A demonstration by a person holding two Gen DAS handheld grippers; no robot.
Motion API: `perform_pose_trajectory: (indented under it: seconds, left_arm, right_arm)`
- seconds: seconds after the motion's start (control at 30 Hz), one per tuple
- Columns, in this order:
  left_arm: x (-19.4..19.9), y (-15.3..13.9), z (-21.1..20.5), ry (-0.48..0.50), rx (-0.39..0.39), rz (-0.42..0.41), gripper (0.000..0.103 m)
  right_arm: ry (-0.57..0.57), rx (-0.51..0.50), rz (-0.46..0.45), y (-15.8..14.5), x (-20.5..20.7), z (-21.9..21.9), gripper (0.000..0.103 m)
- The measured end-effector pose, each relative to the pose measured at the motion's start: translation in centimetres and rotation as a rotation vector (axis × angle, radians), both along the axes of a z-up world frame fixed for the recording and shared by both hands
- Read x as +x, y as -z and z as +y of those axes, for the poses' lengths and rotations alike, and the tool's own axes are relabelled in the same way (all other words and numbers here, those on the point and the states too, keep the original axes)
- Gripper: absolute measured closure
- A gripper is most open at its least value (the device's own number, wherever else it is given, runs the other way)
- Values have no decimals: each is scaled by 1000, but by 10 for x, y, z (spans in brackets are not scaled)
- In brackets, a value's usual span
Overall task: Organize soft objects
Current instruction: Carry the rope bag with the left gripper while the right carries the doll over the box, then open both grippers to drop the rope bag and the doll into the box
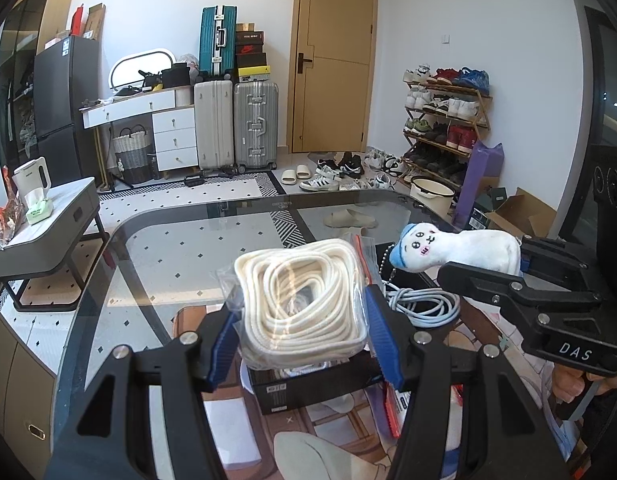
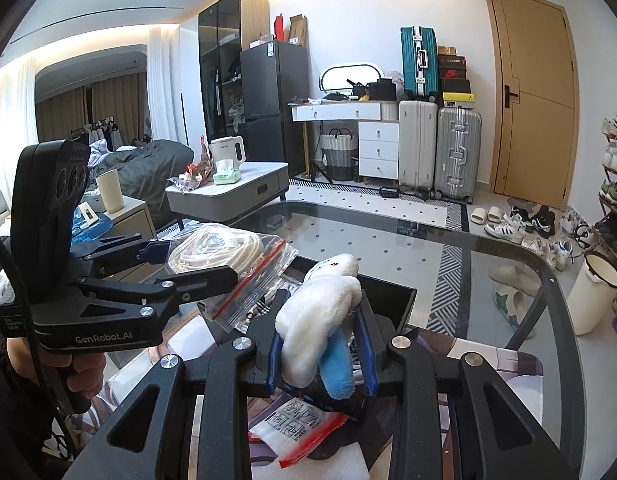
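**Both grippers loaded above the glass table, with two soft loads that could slip**

The left gripper (image 1: 304, 320) is clamped on a clear zip bag with a red seal strip holding a coil of cream-white rope (image 1: 304, 292); its blue-padded fingers (image 1: 382, 332) press the bag from both sides, and the bag is carried above a black cardboard box (image 1: 308, 384) and the dark-rimmed glass table (image 1: 180, 248). The right gripper (image 2: 322, 344) is closed nearly all the way on a small white plush toy with a blue cap and blue tail end (image 2: 320, 312), pinched at its lower body, with the head end sticking forward past the fingers. In the left wrist view the toy hangs just beside the bag, to its right, over a looped pale blue cable (image 1: 420, 304) lying on the table.

The likely trouble is the bag. Slick plastic over a springy coil gives the pads little bite, so the bag could slide out or tilt, especially if it is swung. The plush is squeezed at one end only, so it may pivot or work loose. The two grippers are close together; bringing either load down carelessly could knock the other, or snag the toy's bead chain (image 1: 388, 260) on the cable.
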State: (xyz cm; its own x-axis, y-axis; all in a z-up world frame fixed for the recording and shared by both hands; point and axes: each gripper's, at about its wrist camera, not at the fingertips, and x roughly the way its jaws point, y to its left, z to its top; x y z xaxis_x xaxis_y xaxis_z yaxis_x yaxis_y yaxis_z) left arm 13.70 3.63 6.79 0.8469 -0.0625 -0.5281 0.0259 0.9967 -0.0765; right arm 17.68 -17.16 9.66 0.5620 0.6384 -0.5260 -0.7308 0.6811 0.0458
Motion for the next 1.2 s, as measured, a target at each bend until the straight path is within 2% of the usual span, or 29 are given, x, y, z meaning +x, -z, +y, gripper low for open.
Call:
perform_pose_trajectory:
  seconds: [0.63, 1.03, 1.2]
  left_arm:
    - [45, 25, 4, 18, -3, 75, 45]
    - [62, 41, -4, 40, 38, 134, 45]
    - [65, 43, -9, 44, 56, 135, 45]
  right_arm:
    - [-6, -101, 57, 23, 49, 30, 73]
    - [5, -175, 81, 40, 66, 45, 73]
    - [5, -189, 83, 44, 70, 48, 73]
